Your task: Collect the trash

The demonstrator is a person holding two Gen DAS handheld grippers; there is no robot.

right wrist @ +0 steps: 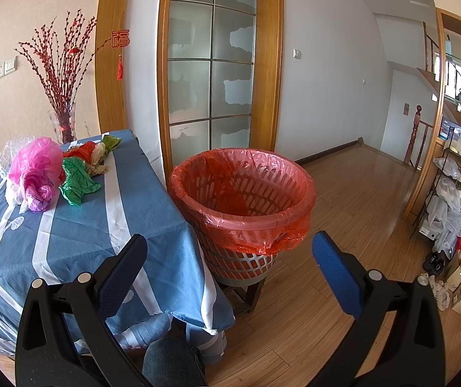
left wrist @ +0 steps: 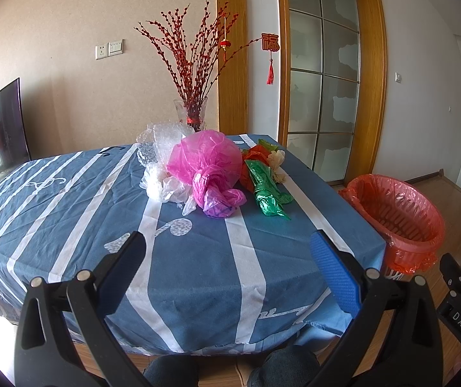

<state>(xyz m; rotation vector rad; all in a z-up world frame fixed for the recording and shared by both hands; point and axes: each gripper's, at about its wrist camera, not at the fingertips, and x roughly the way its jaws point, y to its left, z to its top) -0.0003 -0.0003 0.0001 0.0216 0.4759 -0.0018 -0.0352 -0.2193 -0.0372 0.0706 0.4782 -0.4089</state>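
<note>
A pile of crumpled plastic lies on the blue striped tablecloth [left wrist: 69, 200]: a pink bag [left wrist: 208, 164], a green bag [left wrist: 267, 193], an orange-red bag [left wrist: 256, 154], clear bubble wrap [left wrist: 154, 148] and a pale wad [left wrist: 277, 161]. The pile also shows in the right wrist view, with the pink bag [right wrist: 35, 167] and the green bag [right wrist: 77, 182]. A bin lined with a red bag [left wrist: 398, 213] stands right of the table, also in the right wrist view [right wrist: 243, 200]. My left gripper [left wrist: 227, 251] is open and empty over the table's near part. My right gripper [right wrist: 229, 254] is open and empty near the bin.
A glass vase of red branches [left wrist: 193, 113] stands behind the pile. A glass door with a wooden frame [right wrist: 211, 64] is behind the bin. Shelves with bags and boxes [right wrist: 456, 209] line the right side on the wooden floor [right wrist: 343, 225]. My knees show below.
</note>
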